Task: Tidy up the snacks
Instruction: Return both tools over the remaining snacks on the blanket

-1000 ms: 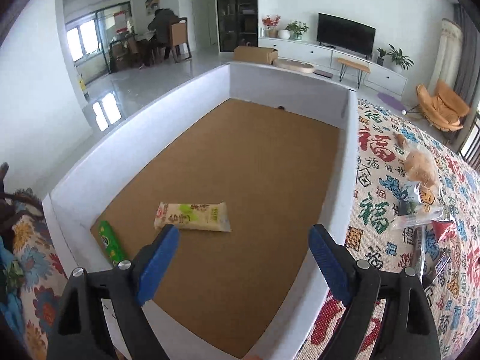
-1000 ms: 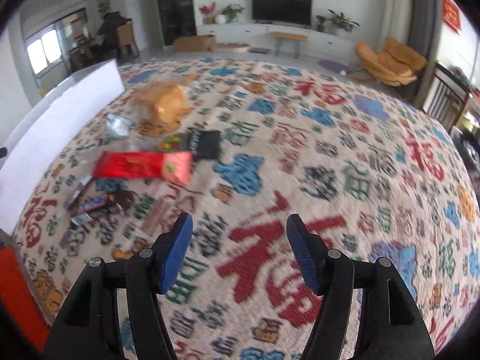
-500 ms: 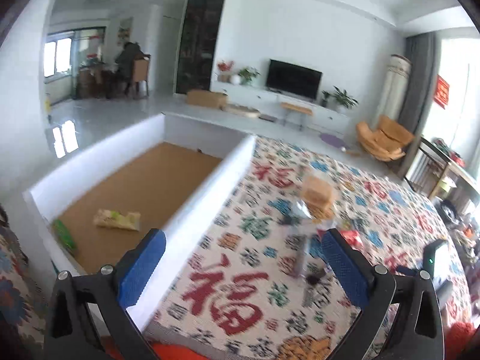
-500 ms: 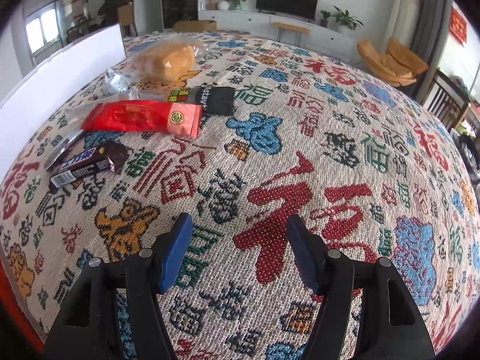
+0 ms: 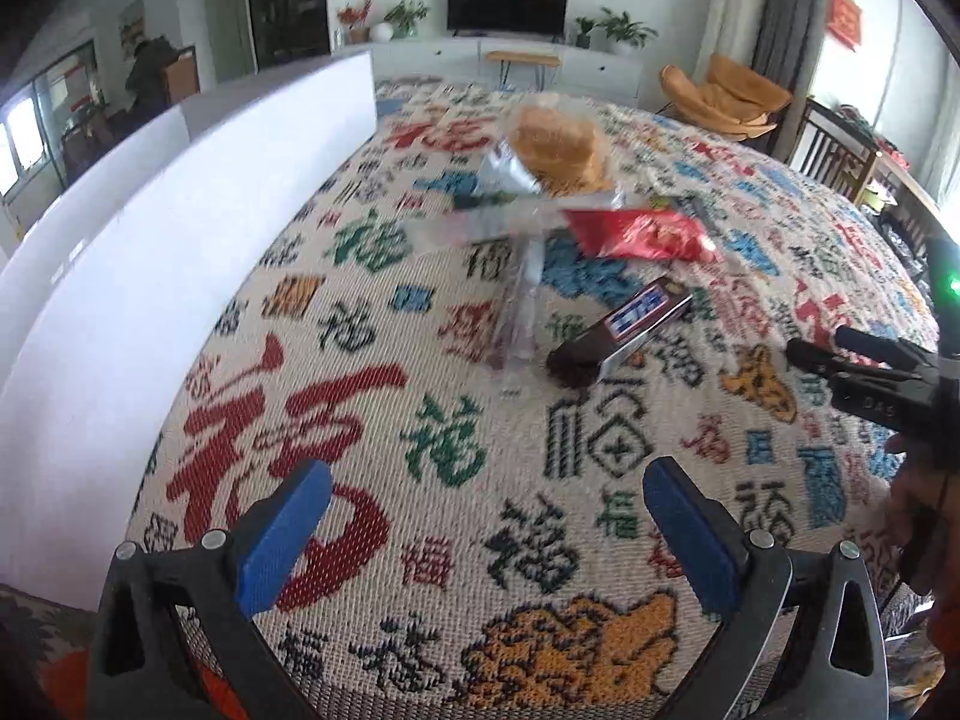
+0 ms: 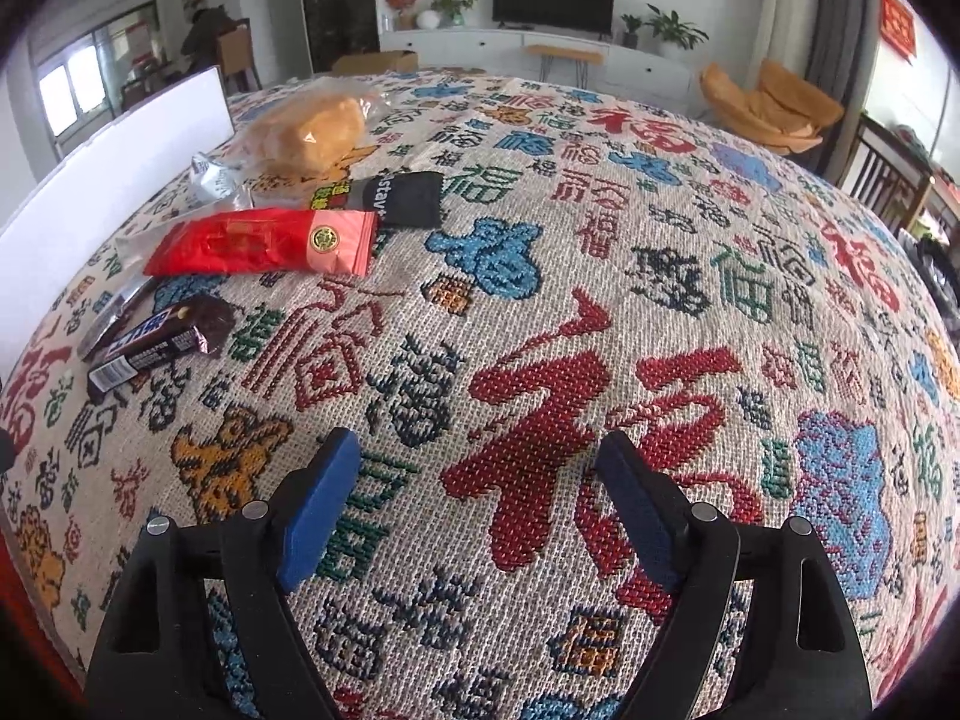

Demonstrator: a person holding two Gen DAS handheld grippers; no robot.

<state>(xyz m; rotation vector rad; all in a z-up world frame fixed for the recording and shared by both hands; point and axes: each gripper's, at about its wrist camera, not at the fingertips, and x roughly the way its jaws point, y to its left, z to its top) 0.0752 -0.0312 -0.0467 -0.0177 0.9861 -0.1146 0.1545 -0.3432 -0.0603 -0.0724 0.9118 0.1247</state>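
Several snacks lie on the patterned cloth: a dark chocolate bar, a red packet, a black packet, bread in a clear bag, and a clear wrapper. My left gripper is open wide and empty, low over the cloth in front of the chocolate bar. My right gripper hangs over bare cloth to the right of the snacks; its jaws are opening with nothing between them. It also shows at the left wrist view's right edge.
The white box wall runs along the left of the cloth, its inside hidden. A silver wrapper lies beside the bread. A hand holds the right gripper. A living room lies beyond.
The left gripper swung right from above the box, out over the cloth and down towards the snacks, jaws spreading wider. The right gripper sank a little and its jaws widened.
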